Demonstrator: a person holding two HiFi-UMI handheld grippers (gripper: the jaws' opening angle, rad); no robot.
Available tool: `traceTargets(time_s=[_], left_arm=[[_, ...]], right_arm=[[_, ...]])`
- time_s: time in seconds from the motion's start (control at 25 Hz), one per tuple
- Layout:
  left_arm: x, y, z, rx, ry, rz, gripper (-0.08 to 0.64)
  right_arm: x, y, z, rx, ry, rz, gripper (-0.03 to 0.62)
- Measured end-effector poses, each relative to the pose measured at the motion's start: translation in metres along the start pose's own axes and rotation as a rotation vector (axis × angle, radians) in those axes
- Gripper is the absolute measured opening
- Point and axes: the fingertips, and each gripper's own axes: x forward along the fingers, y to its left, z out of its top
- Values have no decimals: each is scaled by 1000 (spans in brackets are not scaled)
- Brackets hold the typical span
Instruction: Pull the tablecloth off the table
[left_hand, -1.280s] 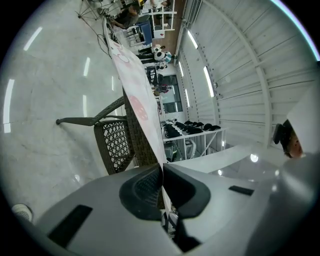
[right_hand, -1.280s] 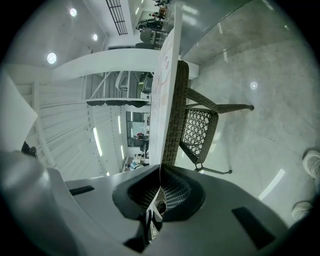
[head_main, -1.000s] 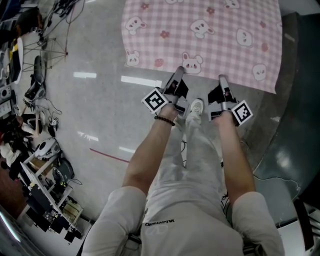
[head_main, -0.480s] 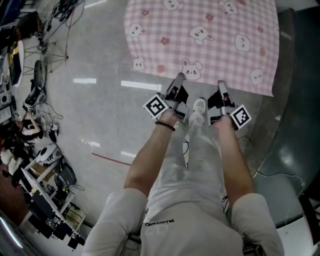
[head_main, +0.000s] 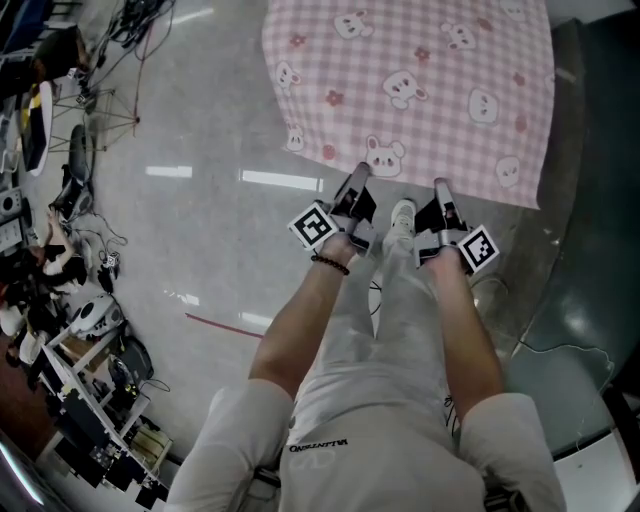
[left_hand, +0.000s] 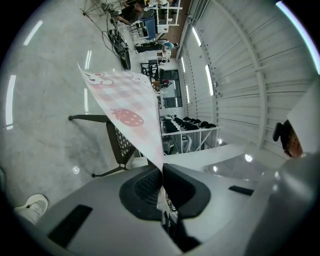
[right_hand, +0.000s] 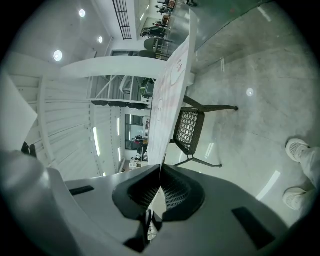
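The pull is under way. The pink checked tablecloth (head_main: 420, 80) spreads out flat ahead of the person, its near hem pinched at two spots, and most of it seems to be above bare grey floor (head_main: 200, 200). From these views I cannot tell whether the far end lies on the surface. The next move, as I judge it, calls for drawing both hands back together and level, so the hem stays even and the cloth slides free without snagging on the black mesh chair (left_hand: 117, 142) underneath.

The left claw (head_main: 358, 172) is clenched on the hem. In its own view the two pads meet with the thin cloth (left_hand: 127, 100) squeezed between them at the left claw (left_hand: 162, 172), and the fabric fans away edge-on toward the hall.

Between the two tools a white shoe (head_main: 402, 215) stands on the floor.

The right claw (head_main: 441, 186) bites the hem the same way — its jaws are shut tight at the tips (right_hand: 160, 181), and the cloth (right_hand: 170, 95) rises from them as a narrow pale sheet with the chair (right_hand: 189, 130) just behind. A dark glossy area (head_main: 590, 250) borders the cloth's right side.
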Motion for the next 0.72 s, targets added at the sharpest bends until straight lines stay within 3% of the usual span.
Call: traceTargets(time_s=[0.72], left_arm=[[-1,18,-6,-6,40,32,3]], right_arm=[[3,-15,-1,-27,53,-1,8]])
